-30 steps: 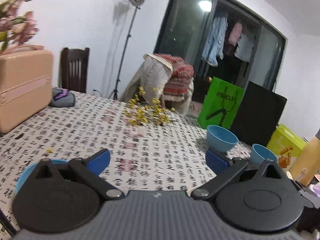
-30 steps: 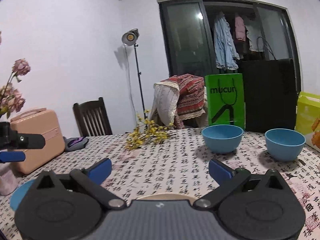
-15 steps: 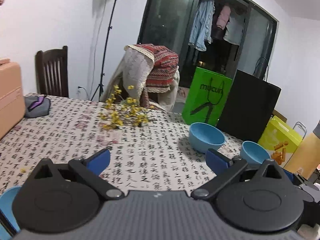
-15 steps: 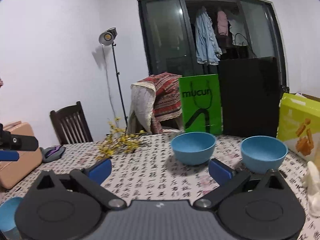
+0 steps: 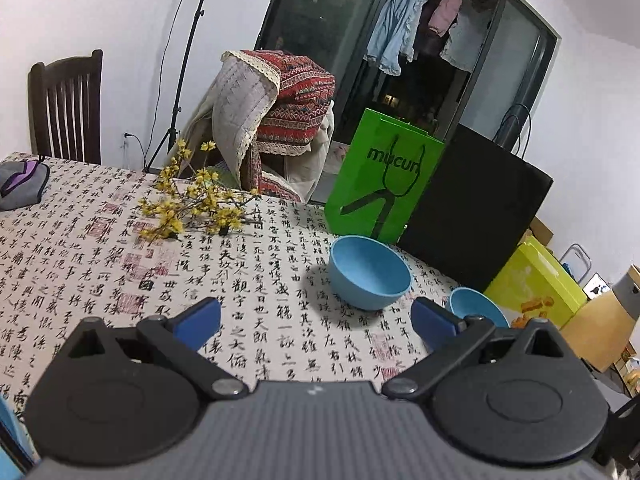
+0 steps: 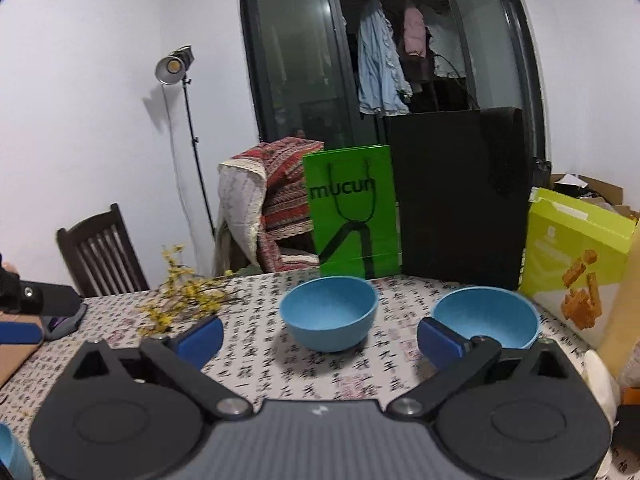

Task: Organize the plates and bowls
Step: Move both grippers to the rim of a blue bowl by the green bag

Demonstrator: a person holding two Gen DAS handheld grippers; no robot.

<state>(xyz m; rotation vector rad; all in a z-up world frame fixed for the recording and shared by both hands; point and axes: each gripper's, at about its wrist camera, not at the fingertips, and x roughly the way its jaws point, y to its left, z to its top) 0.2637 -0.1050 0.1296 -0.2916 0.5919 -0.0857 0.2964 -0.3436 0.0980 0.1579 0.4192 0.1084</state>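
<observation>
Left tool [image 5: 316, 322] agape, empty; right tool [image 6: 320, 334] likewise

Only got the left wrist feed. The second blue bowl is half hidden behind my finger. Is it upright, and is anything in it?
Observer: The right wrist view shows the right bowl whole. It is upright, and nothing shows inside, though its bottom is out of sight.
Operator: Right gripper holding anything?
Observer: No. The right gripper is open and empty, with the left bowl framed between its fingers, farther along the table.
</observation>
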